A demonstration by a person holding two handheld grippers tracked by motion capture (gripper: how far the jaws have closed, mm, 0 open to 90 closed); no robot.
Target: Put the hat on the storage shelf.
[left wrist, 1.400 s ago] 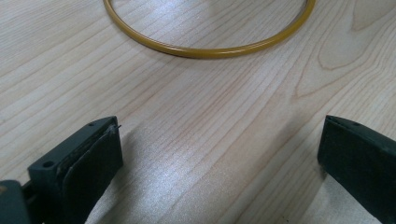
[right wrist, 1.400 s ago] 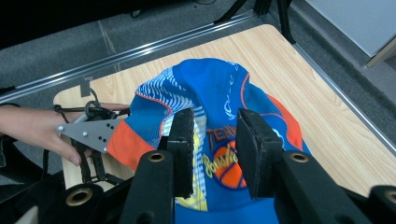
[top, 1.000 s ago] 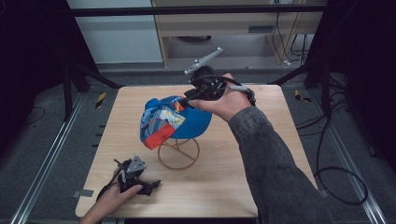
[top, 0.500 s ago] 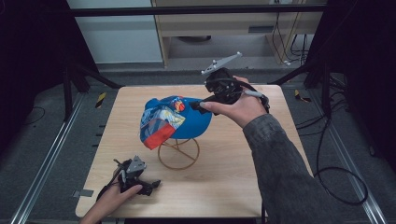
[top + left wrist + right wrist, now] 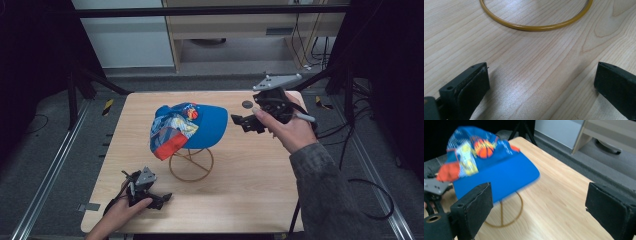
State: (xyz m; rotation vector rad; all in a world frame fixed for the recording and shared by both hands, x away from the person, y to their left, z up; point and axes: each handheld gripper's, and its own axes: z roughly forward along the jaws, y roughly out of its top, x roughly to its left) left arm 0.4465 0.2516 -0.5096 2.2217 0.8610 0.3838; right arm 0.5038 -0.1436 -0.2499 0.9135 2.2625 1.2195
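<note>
- Near the table's (image 5: pixel 260 200) front-left corner, the left gripper (image 5: pixel 150 192) rests as before, jaws apart on bare wood.
- Mid-table, the cap (image 5: pixel 187 127) sits on its wire stand (image 5: pixel 191 164).
- The right gripper (image 5: pixel 245 121), jaws apart and empty, has withdrawn from the brim toward the far-right edge; placement looks finished.

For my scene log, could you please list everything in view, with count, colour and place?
cap: 1, blue with colourful print, on the stand at table centre
stand: 1, yellow wire, ring base on the table under the cap
disc: 1, small and dark, far side of the table
table: 1, light wood, centre
left tool: 1, black, open, low over the table's near left corner
right tool: 1, black, open, in the air right of the cap's brim
hands: 2, one on each tool
</note>
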